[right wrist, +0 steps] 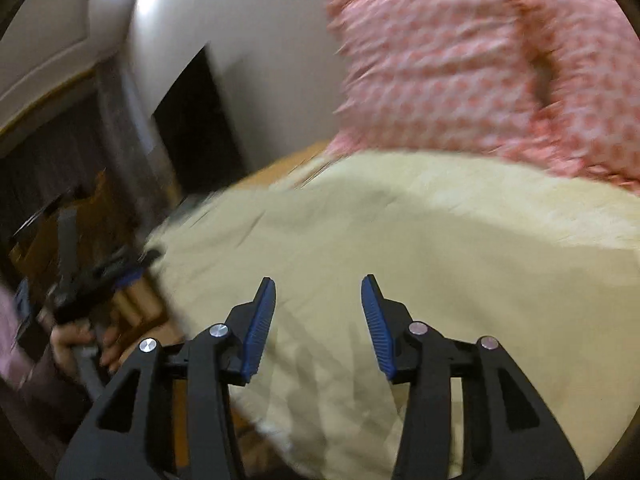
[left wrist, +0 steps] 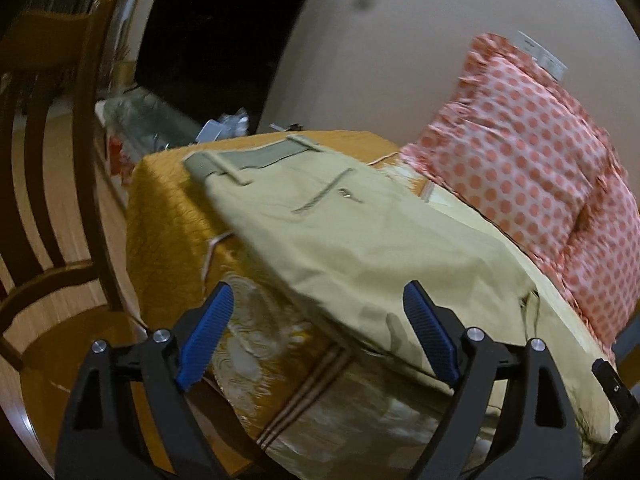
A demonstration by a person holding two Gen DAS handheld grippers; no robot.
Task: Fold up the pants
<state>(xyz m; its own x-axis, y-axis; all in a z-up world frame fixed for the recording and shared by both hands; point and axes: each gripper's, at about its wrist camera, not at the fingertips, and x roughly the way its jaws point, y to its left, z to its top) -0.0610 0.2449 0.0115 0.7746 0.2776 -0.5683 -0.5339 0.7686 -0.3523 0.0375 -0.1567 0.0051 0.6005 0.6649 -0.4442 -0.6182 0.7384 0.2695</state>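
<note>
Pants [left wrist: 360, 240], one beige pair, lie flat on a bed covered by an orange-gold bedspread [left wrist: 168, 216]. Their long axis runs on a diagonal in the left wrist view: the waistband [left wrist: 256, 156] with its belt loops points to the far left corner of the bed, and the legs run down toward the near right. One welt pocket [left wrist: 324, 196] shows just below the waistband, so the seat side faces up.

One pink pillow with red dots [left wrist: 532, 184] leans just beside the pants on their right, its lower edge touching or nearly touching the cloth (the blur leaves this unclear).

Left gripper [left wrist: 318, 336] hangs over the lower part of the pants with its two blue pads spread wide apart, grasping nothing; the cloth's edge passes between them, below. Right gripper [right wrist: 318, 328] hovers over the beige cloth [right wrist: 400, 240] with its pads likewise parted and empty. The right wrist view is heavily smeared.

One wooden chair [left wrist: 52, 184] stands to the left of the bed, and one dark screen [left wrist: 224, 40] sits against the wall beyond it.
</note>
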